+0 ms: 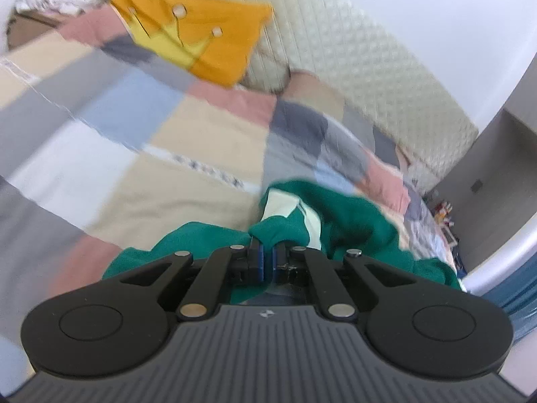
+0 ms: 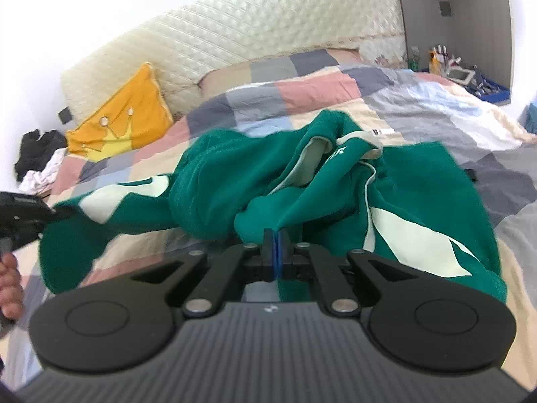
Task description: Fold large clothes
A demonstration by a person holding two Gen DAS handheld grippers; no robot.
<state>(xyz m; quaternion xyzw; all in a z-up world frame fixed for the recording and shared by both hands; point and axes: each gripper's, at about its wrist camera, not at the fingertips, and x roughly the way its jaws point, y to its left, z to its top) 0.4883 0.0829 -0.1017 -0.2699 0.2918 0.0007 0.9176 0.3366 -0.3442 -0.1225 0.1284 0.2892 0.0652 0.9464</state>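
Note:
A large green garment (image 2: 235, 174) with pale cream panels lies bunched on the patchwork bed; it also shows in the left wrist view (image 1: 352, 221). My right gripper (image 2: 277, 235) is shut on a fold of the green cloth near its middle. My left gripper (image 1: 266, 252) is shut on another edge of the garment, with cloth between its blue pads. In the right wrist view the left gripper (image 2: 50, 215) shows at the far left, holding the garment's stretched end.
The bed has a patchwork cover (image 2: 419, 107) and a quilted cream headboard (image 2: 251, 33). An orange crown pillow (image 2: 124, 127) leans by the headboard. Dark and white clothes (image 2: 37, 161) are piled at the left. A cluttered shelf (image 2: 459, 74) stands at the far right.

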